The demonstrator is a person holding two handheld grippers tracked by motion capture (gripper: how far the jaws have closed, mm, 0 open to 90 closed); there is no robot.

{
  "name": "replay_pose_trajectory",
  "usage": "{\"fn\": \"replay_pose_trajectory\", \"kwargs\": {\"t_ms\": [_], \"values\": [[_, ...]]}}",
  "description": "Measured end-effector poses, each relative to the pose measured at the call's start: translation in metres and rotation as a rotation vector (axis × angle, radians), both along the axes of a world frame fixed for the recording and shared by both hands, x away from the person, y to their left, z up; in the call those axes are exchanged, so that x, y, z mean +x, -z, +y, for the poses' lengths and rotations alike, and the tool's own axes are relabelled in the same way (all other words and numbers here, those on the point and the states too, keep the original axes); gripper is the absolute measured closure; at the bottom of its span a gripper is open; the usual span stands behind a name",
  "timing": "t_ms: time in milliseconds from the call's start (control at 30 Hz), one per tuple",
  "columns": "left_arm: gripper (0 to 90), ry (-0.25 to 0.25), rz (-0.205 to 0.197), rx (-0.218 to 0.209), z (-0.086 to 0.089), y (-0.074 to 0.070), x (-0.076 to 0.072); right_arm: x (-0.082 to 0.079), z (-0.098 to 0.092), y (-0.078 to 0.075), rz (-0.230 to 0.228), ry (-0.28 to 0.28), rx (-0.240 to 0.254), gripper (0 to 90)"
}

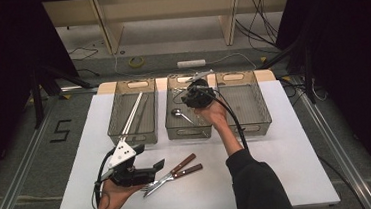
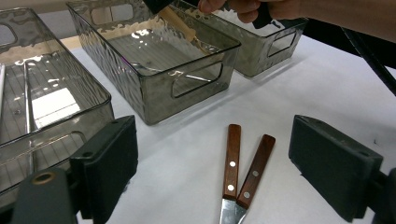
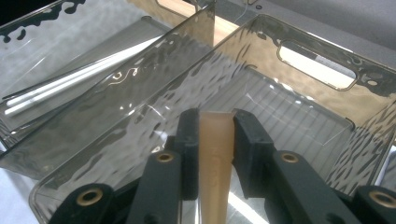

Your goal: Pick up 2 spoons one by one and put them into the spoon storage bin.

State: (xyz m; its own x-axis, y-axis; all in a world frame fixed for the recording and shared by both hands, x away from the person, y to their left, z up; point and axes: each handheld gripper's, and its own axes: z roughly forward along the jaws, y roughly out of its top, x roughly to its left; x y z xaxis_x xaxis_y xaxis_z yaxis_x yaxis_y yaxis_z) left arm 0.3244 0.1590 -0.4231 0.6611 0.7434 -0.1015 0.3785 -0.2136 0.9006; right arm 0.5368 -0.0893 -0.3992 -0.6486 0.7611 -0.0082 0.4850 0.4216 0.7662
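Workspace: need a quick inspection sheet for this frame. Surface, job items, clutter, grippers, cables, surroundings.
Surface: white table top, flat, no spills seen.
Job's things: three clear bins in a row; left bin holds white sticks; middle bin holds a metal spoon; right bin looks empty. Tan flat utensil handle held over the middle bin. Two wooden-handled knives on the table.
Clutter: nothing seen.
Grippers: right gripper shut on the tan handle; left gripper open, jaws either side of the knife handles, not touching.
Cables: gripper cable trails over the right bin; loose wires on the floor.
Surroundings: wooden shelving behind, dark curtains at the sides.
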Motion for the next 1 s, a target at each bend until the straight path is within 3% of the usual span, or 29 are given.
{"fn": "replay_pose_trajectory", "kwargs": {"t_ms": [167,333,533,733,867,1000], "values": [[15.2,0.002,0.004,0.004,0.000,0.000,0.000,0.000,0.000,0.003,0.028,0.004,-0.003,71.2],[15.2,0.001,0.009,0.011,-0.001,0.001,0.000,0.001,0.000,0.003,0.063,0.009,0.002,60.1],[15.2,0.004,0.022,0.022,-0.002,0.002,0.002,-0.007,-0.005,-0.006,0.070,-0.027,0.045,51.6],[15.2,0.005,0.054,0.045,-0.004,0.004,0.004,-0.030,-0.016,-0.021,0.062,-0.105,0.093,41.2],[15.2,0.007,0.076,0.058,-0.005,0.006,0.006,-0.054,-0.029,-0.029,0.052,-0.161,0.120,38.3],[15.2,0.006,0.093,0.074,-0.007,0.007,0.008,-0.080,-0.043,-0.032,0.035,-0.182,0.116,36.6]]}}
